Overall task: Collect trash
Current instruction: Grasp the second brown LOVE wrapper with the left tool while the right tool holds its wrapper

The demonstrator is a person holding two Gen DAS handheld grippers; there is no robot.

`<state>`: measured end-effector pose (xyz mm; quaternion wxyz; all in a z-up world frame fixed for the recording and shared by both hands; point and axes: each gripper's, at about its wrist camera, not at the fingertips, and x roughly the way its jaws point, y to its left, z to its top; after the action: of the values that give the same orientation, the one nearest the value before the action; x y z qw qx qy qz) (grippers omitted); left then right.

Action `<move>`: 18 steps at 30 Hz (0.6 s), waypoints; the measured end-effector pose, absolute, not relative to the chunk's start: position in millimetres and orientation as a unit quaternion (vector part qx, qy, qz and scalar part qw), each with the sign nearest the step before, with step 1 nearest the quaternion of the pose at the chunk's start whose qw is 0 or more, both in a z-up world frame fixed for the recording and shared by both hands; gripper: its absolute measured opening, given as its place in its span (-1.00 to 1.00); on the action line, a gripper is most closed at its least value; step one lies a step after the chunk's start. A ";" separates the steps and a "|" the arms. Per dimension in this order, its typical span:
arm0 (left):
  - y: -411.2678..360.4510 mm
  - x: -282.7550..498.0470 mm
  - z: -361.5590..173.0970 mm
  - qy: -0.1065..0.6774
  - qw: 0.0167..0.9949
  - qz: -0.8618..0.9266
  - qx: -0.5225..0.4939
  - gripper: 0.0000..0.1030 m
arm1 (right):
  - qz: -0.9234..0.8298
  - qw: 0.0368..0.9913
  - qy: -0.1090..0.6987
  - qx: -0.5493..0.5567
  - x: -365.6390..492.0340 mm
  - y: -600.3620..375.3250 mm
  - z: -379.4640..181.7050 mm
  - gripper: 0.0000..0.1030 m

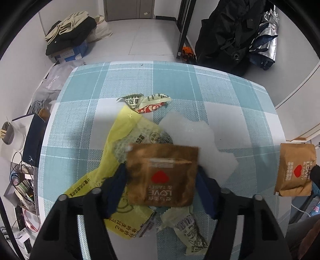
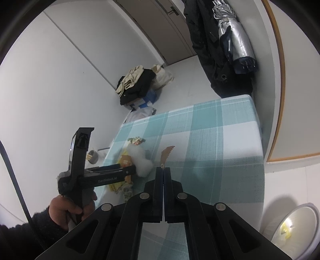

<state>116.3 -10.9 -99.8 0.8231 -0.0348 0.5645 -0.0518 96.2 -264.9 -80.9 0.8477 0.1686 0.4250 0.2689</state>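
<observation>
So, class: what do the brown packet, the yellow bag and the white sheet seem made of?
Brown packet: matte, kraft-look film or paper; serrated edge.
Yellow bag: thin glossy plastic; creased, see-through.
White sheet: probably soft foam; puffy, translucent.

From the left wrist we looked steeply down and forward at the checked tablecloth (image 1: 230, 96), close enough that the heap of wrappers (image 1: 140, 136) on it filled the middle of the view, with the door (image 1: 130, 9) beyond the cloth's far edge. From the right wrist we sat higher and off the near right corner of the same tablecloth (image 2: 210, 140), facing diagonally across it toward that door (image 2: 160, 30). Both views shared the cloth, the wrapper heap (image 2: 130, 160), the pile of clothes (image 1: 70, 32) (image 2: 136, 84) on the floor beyond the cloth and the dark coat (image 1: 226, 34) (image 2: 206, 44) by its far right corner.
</observation>
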 end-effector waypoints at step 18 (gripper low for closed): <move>1.9 114.0 -94.7 0.560 0.821 -0.071 -0.085 -0.32 | 0.277 0.849 0.426 0.146 95.4 -241.9 -81.1 -1.00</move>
<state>114.0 1.9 -94.7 0.8210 -0.0850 0.5600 -0.0713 95.4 -241.9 -81.1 0.8492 0.1455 0.4255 0.2767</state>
